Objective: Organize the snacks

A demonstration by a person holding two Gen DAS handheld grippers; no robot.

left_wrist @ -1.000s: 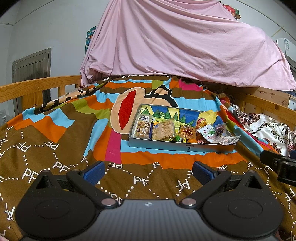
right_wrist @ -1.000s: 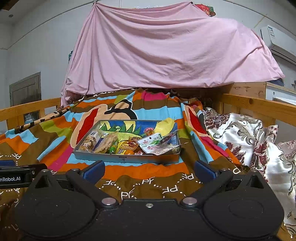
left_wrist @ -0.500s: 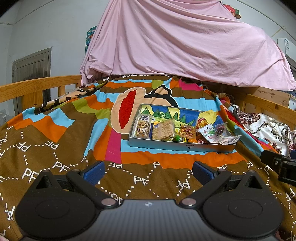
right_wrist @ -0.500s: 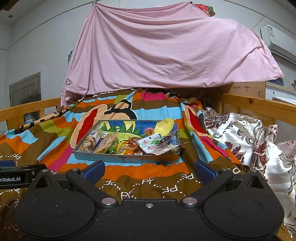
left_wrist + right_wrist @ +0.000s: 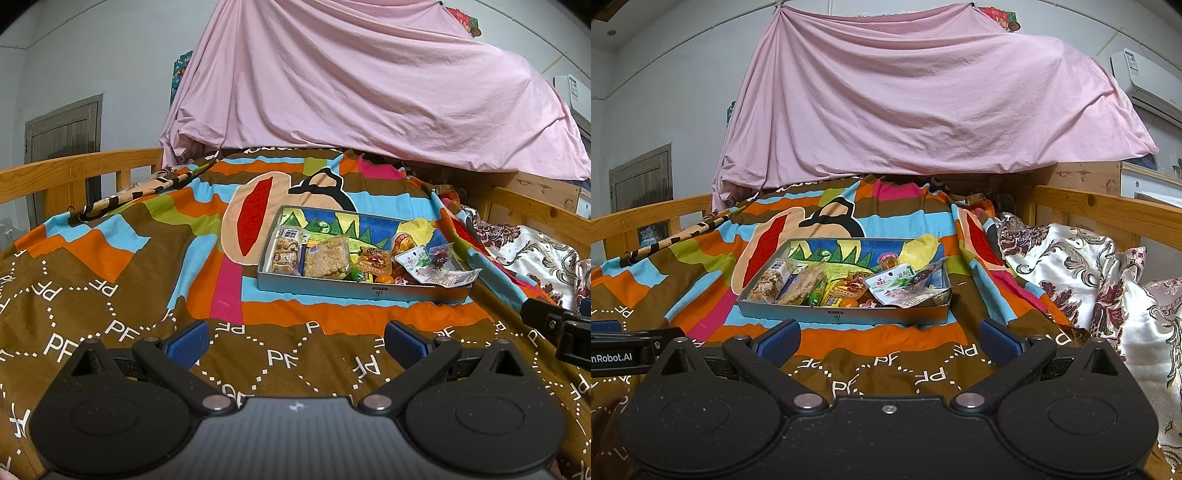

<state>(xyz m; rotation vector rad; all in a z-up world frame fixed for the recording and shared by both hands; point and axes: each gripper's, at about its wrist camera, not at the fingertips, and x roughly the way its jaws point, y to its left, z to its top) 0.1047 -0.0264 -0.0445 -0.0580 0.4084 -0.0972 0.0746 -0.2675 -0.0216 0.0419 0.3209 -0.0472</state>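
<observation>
Both grippers hover low over a bright patchwork blanket (image 5: pixel 110 236) on a wood-railed bed, side by side, w/ nothing between the fingers. Left gripper (image 5: pixel 295 341): blue pads spread wide, released. Right gripper (image 5: pixel 889 339): same, jaws wide apart, empty; its tip also shows at the right edge of the left wrist view. The snacks sit ahead of both, well apart from the fingers, in a shallow grey metal tray (image 5: pixel 354 291) lying flat on the blanket. Inside, left to right: a biscuit pack (image 5: pixel 286 253), a clear bag of puffed rice cake (image 5: pixel 327 256), small orange/yellow wrapped bits in the middle, and a white-green pouch (image 5: pixel 895 284) piled at the right end. Pink sheet (image 5: pixel 923 110) draped behind; floral cushion (image 5: pixel 1071 269) to the right of the tray.
</observation>
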